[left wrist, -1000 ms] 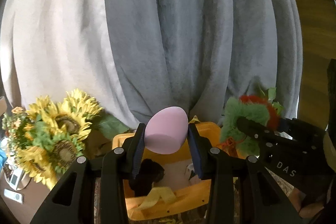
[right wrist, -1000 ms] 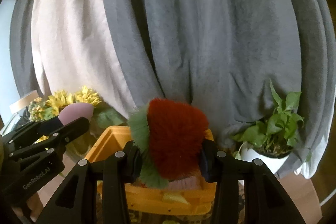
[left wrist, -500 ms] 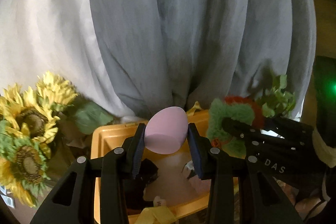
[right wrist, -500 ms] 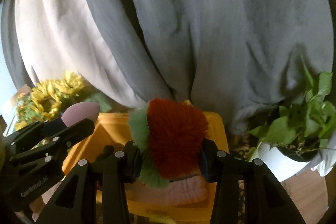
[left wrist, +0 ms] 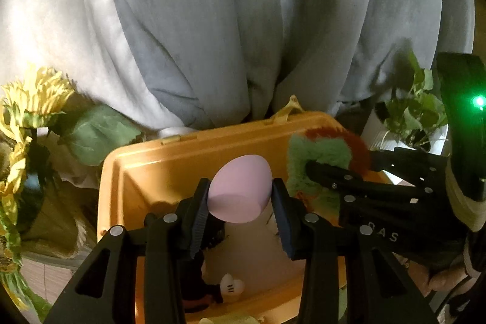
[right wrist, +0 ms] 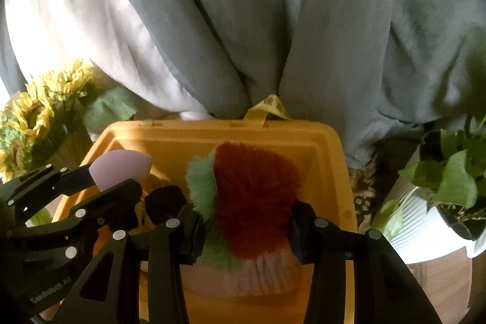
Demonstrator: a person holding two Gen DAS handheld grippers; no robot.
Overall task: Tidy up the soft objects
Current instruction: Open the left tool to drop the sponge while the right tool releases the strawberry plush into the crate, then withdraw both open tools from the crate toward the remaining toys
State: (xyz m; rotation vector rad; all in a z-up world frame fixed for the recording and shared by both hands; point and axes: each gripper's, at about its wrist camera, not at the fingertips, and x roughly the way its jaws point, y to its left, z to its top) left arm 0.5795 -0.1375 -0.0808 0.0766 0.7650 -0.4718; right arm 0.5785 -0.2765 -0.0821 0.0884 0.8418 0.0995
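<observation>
Gripping one pink egg-shaped sponge [left wrist: 240, 190], our left hand-held gripper [left wrist: 240, 202] holds it pinched between both pads above the single orange bin [left wrist: 170, 160]. Our right hand-held gripper [right wrist: 246, 220] is clamped on one fluffy red-and-green pom-pom [right wrist: 252, 199], also over the bin's opening, at about three o'clock from the sponge. We count two items carried, one per hand-held gripper. Down inside the bin we see a pink knitted piece [right wrist: 258, 275] and a dark plush toy [left wrist: 194, 278] with one white glove. Sunflowers [right wrist: 39, 108] sit at nine o'clock of the bin, one potted plant [right wrist: 449, 172] at three o'clock, and grey-and-white curtains [left wrist: 243, 20] hang at twelve o'clock.
</observation>
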